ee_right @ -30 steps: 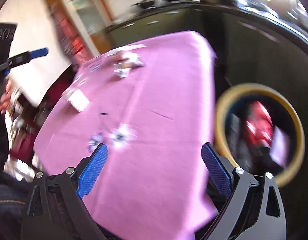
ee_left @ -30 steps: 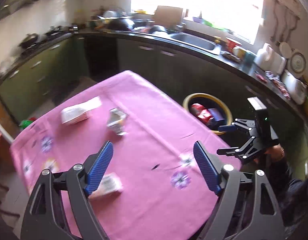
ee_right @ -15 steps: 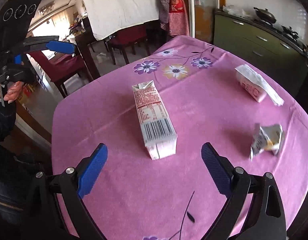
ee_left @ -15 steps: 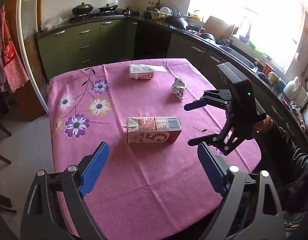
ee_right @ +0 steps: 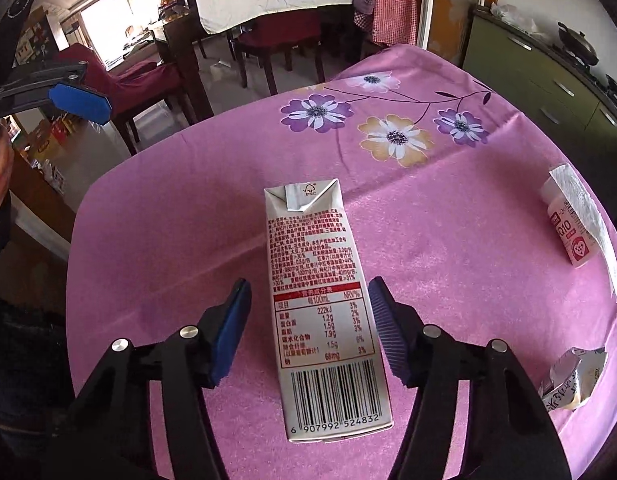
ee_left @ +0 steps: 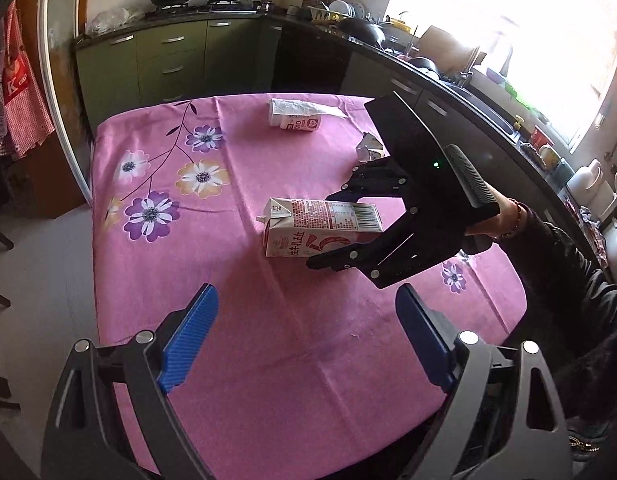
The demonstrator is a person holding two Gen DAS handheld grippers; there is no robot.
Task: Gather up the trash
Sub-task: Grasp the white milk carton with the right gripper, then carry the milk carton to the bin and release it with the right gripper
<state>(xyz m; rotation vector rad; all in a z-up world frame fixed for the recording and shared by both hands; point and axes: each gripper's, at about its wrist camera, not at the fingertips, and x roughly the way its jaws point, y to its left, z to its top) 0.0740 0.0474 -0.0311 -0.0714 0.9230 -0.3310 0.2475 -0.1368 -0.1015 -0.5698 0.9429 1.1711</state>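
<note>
A white and red milk carton (ee_right: 320, 300) lies on its side on the pink flowered tablecloth (ee_right: 448, 240); it also shows in the left wrist view (ee_left: 320, 226). My right gripper (ee_right: 308, 316) is open with its fingers on either side of the carton, a small gap on each side. My left gripper (ee_left: 304, 336) is open and empty above the near part of the table, behind the carton. A small pink and white box (ee_left: 296, 118) lies at the far edge. A crumpled silver wrapper (ee_right: 570, 384) lies to the right.
Green kitchen cabinets and a dark counter (ee_left: 448, 80) with pots and a sink run along the back and right. Dining chairs (ee_right: 268, 36) stand past the table's far edge in the right wrist view. A red apron (ee_left: 16, 80) hangs at the left.
My right gripper has come down over the milk carton and its fingers have narrowed around it. The left gripper has shifted slightly closer to the table.
</note>
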